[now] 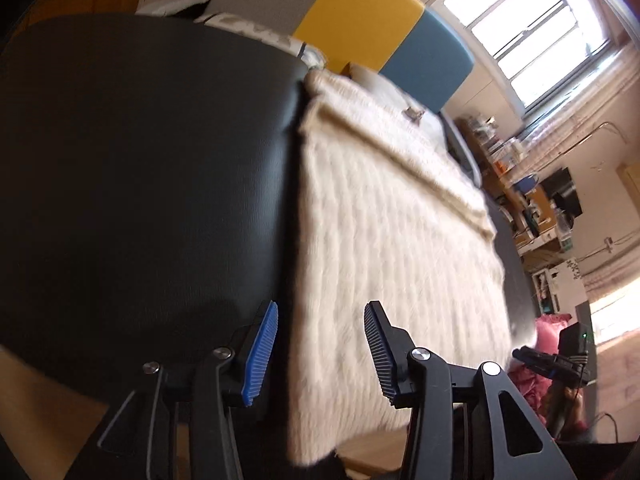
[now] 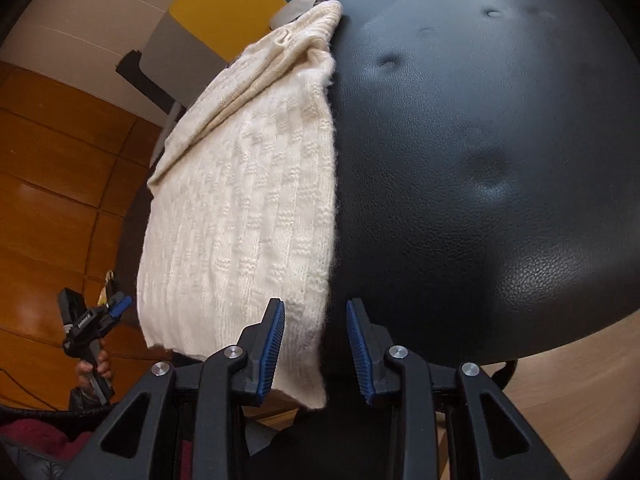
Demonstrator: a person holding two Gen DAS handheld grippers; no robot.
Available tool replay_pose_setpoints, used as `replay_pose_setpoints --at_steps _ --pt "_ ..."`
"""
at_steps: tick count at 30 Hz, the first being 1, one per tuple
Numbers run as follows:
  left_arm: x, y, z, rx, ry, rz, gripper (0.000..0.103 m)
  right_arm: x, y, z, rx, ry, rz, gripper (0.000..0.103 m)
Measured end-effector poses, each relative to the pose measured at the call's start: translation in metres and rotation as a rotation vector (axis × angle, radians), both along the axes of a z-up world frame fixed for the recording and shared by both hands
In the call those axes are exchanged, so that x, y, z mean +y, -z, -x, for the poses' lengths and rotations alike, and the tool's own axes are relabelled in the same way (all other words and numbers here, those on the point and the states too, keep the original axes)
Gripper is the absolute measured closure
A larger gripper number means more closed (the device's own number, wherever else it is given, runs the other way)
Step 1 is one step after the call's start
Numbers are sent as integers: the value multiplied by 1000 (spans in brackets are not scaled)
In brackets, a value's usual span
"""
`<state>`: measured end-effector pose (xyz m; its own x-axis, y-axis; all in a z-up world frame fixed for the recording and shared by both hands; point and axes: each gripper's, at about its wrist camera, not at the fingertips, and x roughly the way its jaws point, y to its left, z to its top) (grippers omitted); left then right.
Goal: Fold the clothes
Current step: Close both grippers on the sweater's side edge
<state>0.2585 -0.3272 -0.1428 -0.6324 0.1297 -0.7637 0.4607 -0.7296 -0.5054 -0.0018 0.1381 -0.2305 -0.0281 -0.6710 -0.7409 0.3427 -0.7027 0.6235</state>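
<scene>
Both tools spread and empty at near hem of cream knit sweater [image 2: 248,208] on black padded surface [image 2: 480,160]: left tool [image 1: 320,354], right tool [image 2: 316,350]; next, pinch hem corners for the fold.

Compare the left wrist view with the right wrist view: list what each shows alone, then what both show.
Left wrist only: a bright window, cluttered shelves and the right tongs far off.

Right wrist only: wooden wall panels and the left tongs far off.

Both: the cream knit sweater on the black padded surface, and open tongs up close.
</scene>
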Motion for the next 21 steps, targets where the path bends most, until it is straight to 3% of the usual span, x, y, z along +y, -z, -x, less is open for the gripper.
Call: replay_pose_setpoints --at_steps 9,13,16,19,21 --pt "16 26 -20 -33 13 -77 52 -8 10 6 -47 22 100 70" --pt "27 24 -25 -23 59 -43 50 -8 13 7 -63 28 127 68" --pt "35 33 -21 -39 100 -58 50 -14 9 3 -15 -5 119 60" --pt "44 29 -21 -19 122 3 49 -21 2 -6 78 -72 73 58" --pt "42 30 -21 -12 110 -10 50 -25 0 -10 123 -110 53 57"
